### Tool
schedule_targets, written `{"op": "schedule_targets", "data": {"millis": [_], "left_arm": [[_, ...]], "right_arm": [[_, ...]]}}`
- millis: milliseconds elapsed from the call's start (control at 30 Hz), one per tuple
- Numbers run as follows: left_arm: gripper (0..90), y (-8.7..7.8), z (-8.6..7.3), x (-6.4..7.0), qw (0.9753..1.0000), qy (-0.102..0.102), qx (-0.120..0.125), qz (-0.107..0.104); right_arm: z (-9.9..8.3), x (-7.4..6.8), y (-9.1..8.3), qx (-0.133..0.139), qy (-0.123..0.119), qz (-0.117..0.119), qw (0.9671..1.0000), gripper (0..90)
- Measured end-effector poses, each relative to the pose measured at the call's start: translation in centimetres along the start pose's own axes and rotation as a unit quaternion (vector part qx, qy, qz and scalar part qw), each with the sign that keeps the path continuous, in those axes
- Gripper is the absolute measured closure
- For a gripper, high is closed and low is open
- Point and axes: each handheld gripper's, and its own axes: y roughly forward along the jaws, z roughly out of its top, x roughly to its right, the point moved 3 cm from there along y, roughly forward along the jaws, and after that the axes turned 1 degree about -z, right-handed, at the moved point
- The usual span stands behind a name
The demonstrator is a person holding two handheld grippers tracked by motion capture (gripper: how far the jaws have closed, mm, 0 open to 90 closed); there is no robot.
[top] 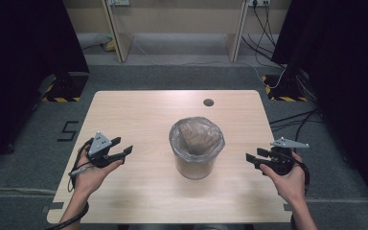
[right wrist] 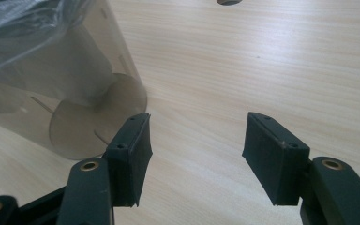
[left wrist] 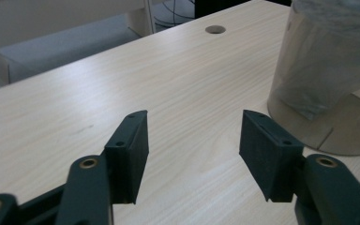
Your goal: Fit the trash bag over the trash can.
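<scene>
Two open tongs held low at the near edge, a lined bin standing between them.

Nearest the camera, the person's forearms are seen entering from the bottom, each hand wrapped around a handle: the left tongs [top: 120, 148] and the right tongs [top: 255, 159] are both held just above the surface [top: 139, 191], jaws spread wide with nothing between them, pointed inward. Farther in, at the middle of the surface, a translucent bin [top: 196, 148] stands upright, well apart from both tongs, with a thin plastic liner [top: 177, 135] folded over its rim. The bin is judged light and stiff but smooth-walled; the liner is judged soft, slippery and easily torn, best pinched at the rim fold. Beyond it, a round cable hole [top: 208, 102] is seen.
</scene>
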Motion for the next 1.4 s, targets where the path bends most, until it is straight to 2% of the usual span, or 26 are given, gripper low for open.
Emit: {"op": "schedule_targets", "data": {"millis": [200,467,533,833,1233,1400], "left_arm": [[33.4,-0.2,-1.7,-0.6,0.9996,-0.018,-0.005,0.019],[33.3,-0.3,-3.5,-1.2,0.999,-0.031,-0.006,0.033],[33.3,-0.3,-4.3,-1.6,0.9985,-0.04,-0.005,0.037],[33.2,-0.2,-6.1,-2.4,0.9974,-0.05,-0.008,0.052],[33.4,-0.2,-7.6,-2.9,0.9963,-0.057,-0.003,0.065],[33.4,0.0,-8.4,-3.1,0.9959,-0.061,-0.009,0.067]], "right_arm": [[-1.1,0.4,0.5,0.007,0.007,-0.007,0.9999,41.8],[-2.2,1.1,0.6,0.02,0.013,-0.021,0.9995,41.4],[-2.5,1.3,0.6,0.023,0.014,-0.026,0.9993,41.2],[-3.6,1.9,1.2,0.026,0.013,-0.04,0.9988,40.9],[-4.8,2.3,1.8,0.025,0.015,-0.051,0.9983,40.6],[-5.2,2.7,2.0,0.024,0.016,-0.059,0.9979,40.5]]}}
